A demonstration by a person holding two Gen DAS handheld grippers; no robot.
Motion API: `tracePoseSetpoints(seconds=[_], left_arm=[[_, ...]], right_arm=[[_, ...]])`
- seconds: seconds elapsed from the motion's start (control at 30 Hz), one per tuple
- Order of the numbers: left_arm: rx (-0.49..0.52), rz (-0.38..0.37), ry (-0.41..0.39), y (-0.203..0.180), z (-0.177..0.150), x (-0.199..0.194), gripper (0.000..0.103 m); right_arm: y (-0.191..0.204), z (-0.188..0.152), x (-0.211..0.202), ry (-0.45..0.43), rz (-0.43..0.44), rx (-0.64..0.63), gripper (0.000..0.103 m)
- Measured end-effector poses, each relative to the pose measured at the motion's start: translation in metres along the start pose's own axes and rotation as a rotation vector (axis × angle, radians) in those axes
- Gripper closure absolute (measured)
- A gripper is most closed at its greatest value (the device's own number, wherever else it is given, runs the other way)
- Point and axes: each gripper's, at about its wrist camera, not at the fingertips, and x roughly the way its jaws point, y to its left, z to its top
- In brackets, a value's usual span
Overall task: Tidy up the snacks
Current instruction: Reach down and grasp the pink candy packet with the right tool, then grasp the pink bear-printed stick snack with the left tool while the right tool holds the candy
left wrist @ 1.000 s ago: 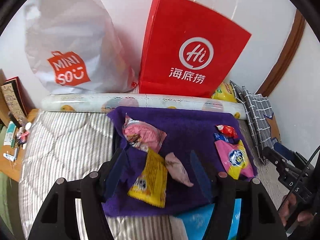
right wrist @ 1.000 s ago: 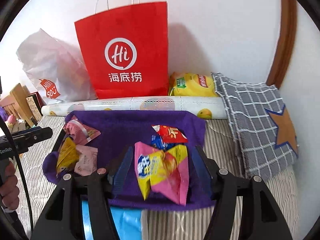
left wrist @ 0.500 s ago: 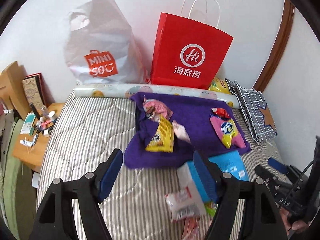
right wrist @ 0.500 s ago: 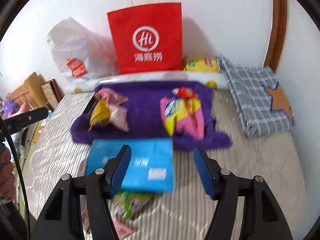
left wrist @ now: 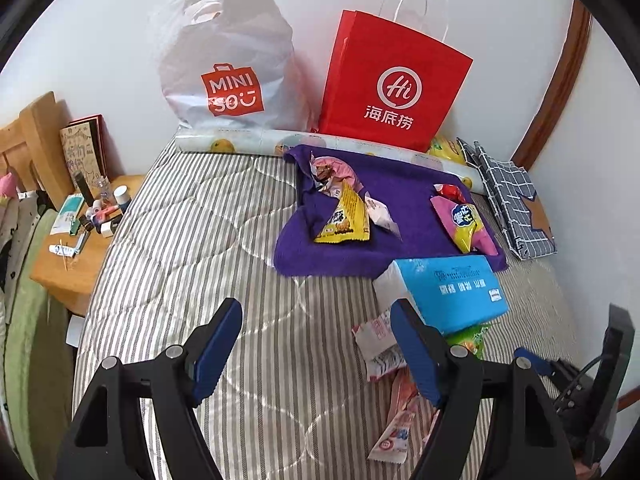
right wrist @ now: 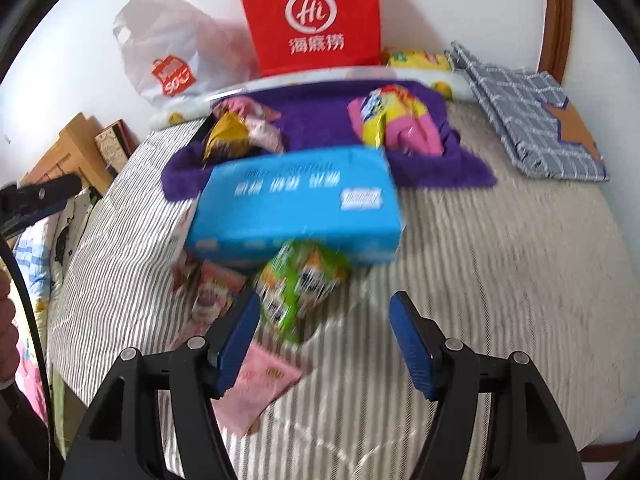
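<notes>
1. The left gripper hangs over the striped bedspread, its blue fingers spread wide with nothing between them.
2. Beyond its right finger lies a blue box, and past that a purple towel carrying a yellow packet and a pink-and-yellow bag.
3. Just beside that same finger, white-and-red wrappers lie loose on the bedspread.
4. The right gripper is likewise wide open and holds nothing.
5. A green snack pack sits just ahead of its fingertips, nearer the left finger, partly under the blue box.
6. A pink packet lies by the left finger's base.
7. Far ahead, a red paper bag and a white plastic bag stand against the wall.
</notes>
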Motion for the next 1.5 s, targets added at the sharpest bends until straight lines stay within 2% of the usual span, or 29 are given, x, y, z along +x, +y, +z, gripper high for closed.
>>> tracePoseSetpoints(seconds=[0.27, 0.37, 0.7, 0.83, 0.87, 0.9, 0.93, 0.97, 1.1, 1.5], left_arm=[[0.019, -0.013, -0.008, 0.003, -0.016, -0.01, 0.028], [0.013, -0.014, -0.005, 0.006, -0.022, -0.012, 0.028], [-0.003, -0.002, 0.007, 0.017, -0.039, -0.012, 0.028], [-0.004, 0.011, 0.017, 0.019, -0.044, -0.011, 0.028], [-0.004, 0.012, 0.02, 0.02, -0.046, -0.01, 0.028], [-0.003, 0.014, 0.023, 0.019, -0.047, -0.008, 0.028], [-0.001, 0.018, 0.027, 0.019, -0.048, -0.007, 0.028], [0.002, 0.019, 0.031, 0.018, -0.049, -0.005, 0.028], [0.014, 0.014, 0.056, 0.01, -0.056, 0.005, 0.028], [0.128, -0.048, 0.156, -0.055, -0.082, 0.053, 0.028]], right_arm=[[0.028, -0.026, 0.008, 0.04, 0.024, -0.021, 0.036], [0.038, -0.034, 0.013, 0.056, 0.0, -0.052, 0.036], [0.035, -0.052, 0.025, 0.102, -0.011, -0.049, 0.036], [0.047, -0.055, 0.031, 0.076, -0.018, -0.11, 0.037], [0.05, -0.055, 0.032, 0.068, -0.023, -0.126, 0.039], [0.052, -0.056, 0.032, 0.052, -0.033, -0.14, 0.05], [0.055, -0.057, 0.031, 0.033, -0.053, -0.163, 0.069], [0.055, -0.057, 0.03, 0.035, -0.048, -0.174, 0.069], [0.04, -0.058, 0.022, 0.026, -0.014, -0.151, 0.07], [-0.035, -0.055, -0.012, -0.053, -0.1, -0.029, 0.071]])
